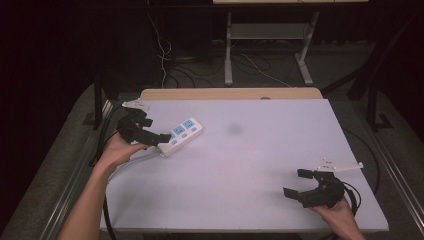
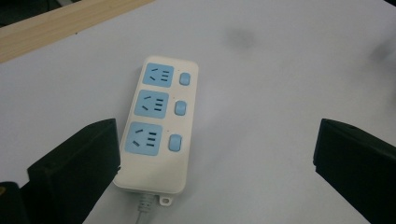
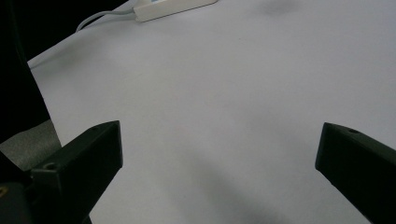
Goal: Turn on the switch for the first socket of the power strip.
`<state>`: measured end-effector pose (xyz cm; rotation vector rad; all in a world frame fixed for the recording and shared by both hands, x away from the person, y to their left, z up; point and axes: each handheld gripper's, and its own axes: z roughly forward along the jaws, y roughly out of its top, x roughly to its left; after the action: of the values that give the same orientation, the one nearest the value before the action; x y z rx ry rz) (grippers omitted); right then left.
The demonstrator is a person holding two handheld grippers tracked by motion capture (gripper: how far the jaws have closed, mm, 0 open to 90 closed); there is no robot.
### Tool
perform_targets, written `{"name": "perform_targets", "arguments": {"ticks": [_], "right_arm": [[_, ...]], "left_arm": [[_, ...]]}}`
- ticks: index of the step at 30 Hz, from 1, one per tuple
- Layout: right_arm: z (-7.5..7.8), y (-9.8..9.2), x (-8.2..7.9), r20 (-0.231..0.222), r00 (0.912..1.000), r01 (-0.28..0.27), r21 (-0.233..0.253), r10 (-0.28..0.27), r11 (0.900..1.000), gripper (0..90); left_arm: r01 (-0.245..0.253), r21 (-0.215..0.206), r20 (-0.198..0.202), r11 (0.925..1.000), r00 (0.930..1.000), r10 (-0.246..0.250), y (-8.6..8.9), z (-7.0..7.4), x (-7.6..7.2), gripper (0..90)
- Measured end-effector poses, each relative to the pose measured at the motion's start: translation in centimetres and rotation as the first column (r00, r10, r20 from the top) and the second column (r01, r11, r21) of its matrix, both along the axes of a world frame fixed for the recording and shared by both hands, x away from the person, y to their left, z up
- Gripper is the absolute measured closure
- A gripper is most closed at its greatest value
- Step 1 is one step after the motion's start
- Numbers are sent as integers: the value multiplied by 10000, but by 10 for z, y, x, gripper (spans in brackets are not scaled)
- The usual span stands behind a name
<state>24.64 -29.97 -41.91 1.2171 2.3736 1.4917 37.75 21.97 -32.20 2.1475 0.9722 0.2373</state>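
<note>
A white power strip [image 1: 181,134] with three blue sockets and blue switches lies flat at the left of the table; its grey cable runs off toward the left edge. In the left gripper view the power strip [image 2: 159,123] sits just ahead of the jaws, nearer the left one. My left gripper [image 1: 156,131] hovers at the strip's near end, open, holding nothing. My right gripper [image 1: 298,182] stands open over bare table at the front right, far from the strip. The right gripper view catches the power strip [image 3: 173,8] at its top edge.
The table [image 1: 250,150] has a pale lilac top with a faint dark smudge [image 1: 234,130] near the middle. A wooden strip [image 1: 230,94] borders its far edge. Beyond it stand desk legs and loose floor cables [image 1: 250,65]. Dark floor surrounds the table.
</note>
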Motion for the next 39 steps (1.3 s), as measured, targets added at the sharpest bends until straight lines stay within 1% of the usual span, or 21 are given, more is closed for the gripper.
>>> {"name": "perform_targets", "arguments": {"ticks": [3,5,9,13,17,19,20,21,26,27,28,29,30,31,32,33,34,36,37,38,39], "right_arm": [[0,0,0,-37,10000,-19,28,19,10000,4],[0,1,0,-76,10000,-19,23,19,10000,4],[-1,1,0,-78,10000,-20,5,20,10000,4],[0,0,-1,-4,10000,-18,17,18,10000,4],[1,-1,-1,103,9999,1,66,-1,10000,4],[1,-1,-1,107,9999,5,66,-6,10000,4],[1,-1,-1,97,10000,8,68,-8,10000,4],[1,-1,-1,97,10000,8,68,-8,10000,4],[0,-1,-1,52,10000,14,56,-14,10000,4],[0,-1,-1,59,10000,8,44,-8,10000,4],[0,-1,-1,59,10000,8,44,-8,10000,4],[0,-1,-1,58,10000,8,41,-8,10000,4],[0,-1,-1,63,10000,-2,13,2,10000,4],[0,-1,-1,63,10000,-3,9,2,10000,4],[0,-1,-1,63,10000,-3,9,2,10000,4],[0,-1,-1,66,10000,2,16,-2,10000,4],[0,-1,-1,66,10000,2,16,-2,10000,4],[0,-1,-1,40,10000,17,-27,-16,10000,4],[0,-1,-2,32,10000,18,-40,-18,10000,4],[0,-1,-2,32,10000,18,-40,-18,10000,4],[0,-1,-2,24,10000,14,-47,-14,10000,4]], "left_arm": [[-46,84,-92,10000,9999,47,0,1,5,5],[-53,77,-95,10000,9999,53,0,1,9,18],[-103,216,-168,9997,9998,107,-2,2,15,46],[-137,222,-148,9997,9998,140,-3,1,20,83],[-226,174,-175,9996,9996,229,-3,-2,25,139],[-251,168,-199,9995,9995,254,-3,-4,27,147],[-243,191,-210,9995,9995,247,-4,-5,28,170],[-246,175,-226,9995,9994,250,-4,-6,29,170],[-166,193,-265,9997,9995,171,-6,-10,33,230],[-146,243,-250,9996,9996,152,-6,-11,33,268],[-122,239,-229,9996,9997,127,-7,-12,34,268],[-114,251,-219,9996,9997,120,-7,-13,35,289],[-91,284,-193,9996,9998,96,-7,-13,35,334],[-91,286,-148,9995,9998,95,-8,-14,35,356],[-75,280,-114,9996,9999,78,-8,-15,36,356],[-79,246,-77,9997,9999,81,-9,-15,36,415],[-111,220,-13,9997,9999,112,-9,-16,37,415],[-141,224,72,9996,9999,140,-9,-17,38,483],[-207,203,106,9996,9997,205,-10,-17,38,557],[-229,199,140,9995,9996,226,-10,-18,39,557],[-264,214,135,9994,9996,261,-11,-19,40,594]]}}
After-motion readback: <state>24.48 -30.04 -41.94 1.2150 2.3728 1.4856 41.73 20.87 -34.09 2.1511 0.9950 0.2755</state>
